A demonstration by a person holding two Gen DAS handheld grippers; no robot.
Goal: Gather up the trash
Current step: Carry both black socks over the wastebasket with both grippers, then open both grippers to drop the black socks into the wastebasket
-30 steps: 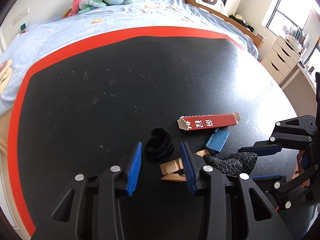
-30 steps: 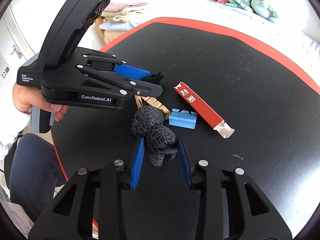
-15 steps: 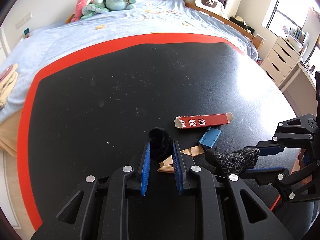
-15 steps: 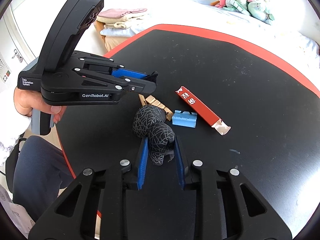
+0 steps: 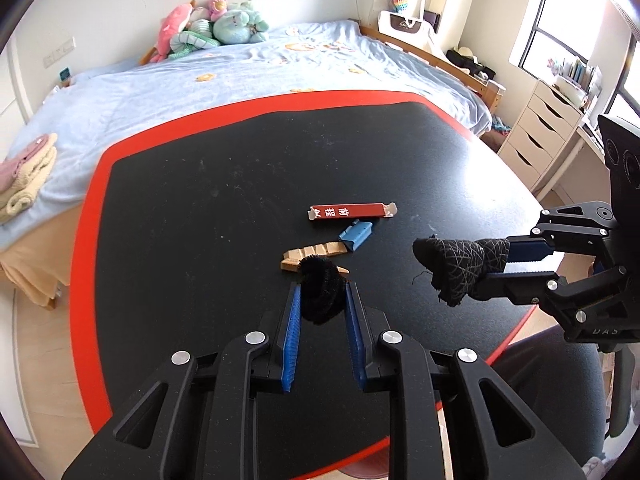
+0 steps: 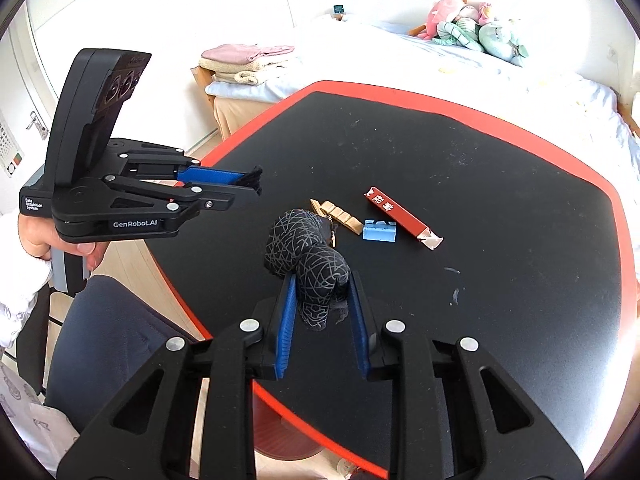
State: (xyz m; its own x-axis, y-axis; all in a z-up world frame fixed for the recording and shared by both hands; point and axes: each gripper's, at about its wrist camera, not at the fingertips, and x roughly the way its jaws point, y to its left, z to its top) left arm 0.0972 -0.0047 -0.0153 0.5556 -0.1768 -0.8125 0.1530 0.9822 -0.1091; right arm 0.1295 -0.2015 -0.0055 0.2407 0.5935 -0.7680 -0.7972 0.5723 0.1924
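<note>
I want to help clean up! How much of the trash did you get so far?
Nothing looks binned yet, and no bin is in view. In hand: the left gripper holds a fuzzy black piece, and the right gripper holds a patterned black bundle. Left on the table: the red box, blue box and tan strip.

The right gripper (image 6: 322,280) has its blue pads clamped on a black sock with a grey web pattern (image 6: 306,256), held up off the black table (image 6: 500,184). On the tabletop beyond it lie a tan cardboard strip (image 6: 338,216), a small blue box (image 6: 380,231) and a long red carton (image 6: 396,212), close together. To the left, a hand (image 6: 44,236) grips the left gripper (image 6: 250,182), whose tips pinch something black and fuzzy (image 6: 254,179).
</note>
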